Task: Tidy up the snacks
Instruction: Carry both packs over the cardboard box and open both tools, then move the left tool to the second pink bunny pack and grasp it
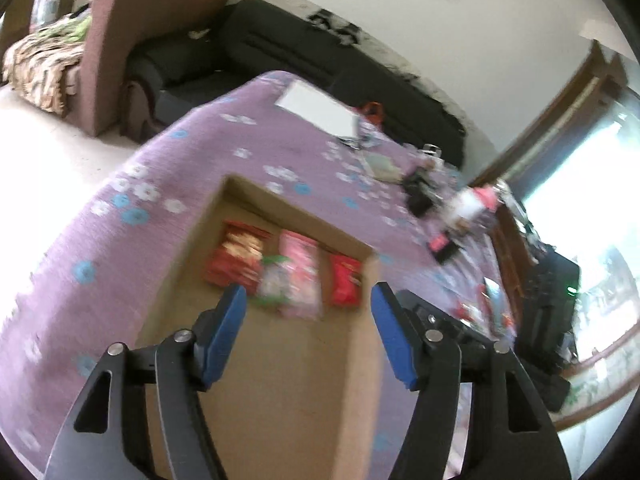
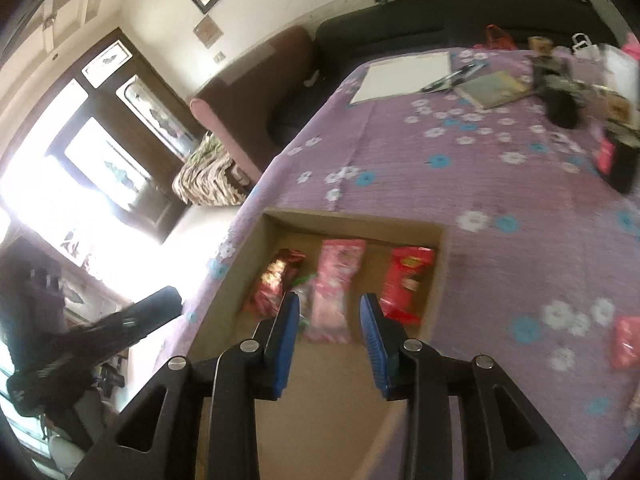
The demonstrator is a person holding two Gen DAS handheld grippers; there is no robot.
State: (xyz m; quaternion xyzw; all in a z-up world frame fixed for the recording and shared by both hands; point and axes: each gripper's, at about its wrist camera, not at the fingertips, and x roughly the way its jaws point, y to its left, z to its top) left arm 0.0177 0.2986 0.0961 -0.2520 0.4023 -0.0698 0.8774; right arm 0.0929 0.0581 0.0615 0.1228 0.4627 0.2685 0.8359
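Note:
An open cardboard box lies on the purple flowered cloth. At its far end lie a red and gold packet, a pink packet, a small green and white packet and a red packet. My left gripper is open and empty above the box. My right gripper is open and empty above the box, its fingers either side of the pink packet. One more red packet lies on the cloth to the right of the box.
A white sheet, a notebook, pens and dark clutter lie on the far part of the cloth. A black sofa and a pink armchair stand behind.

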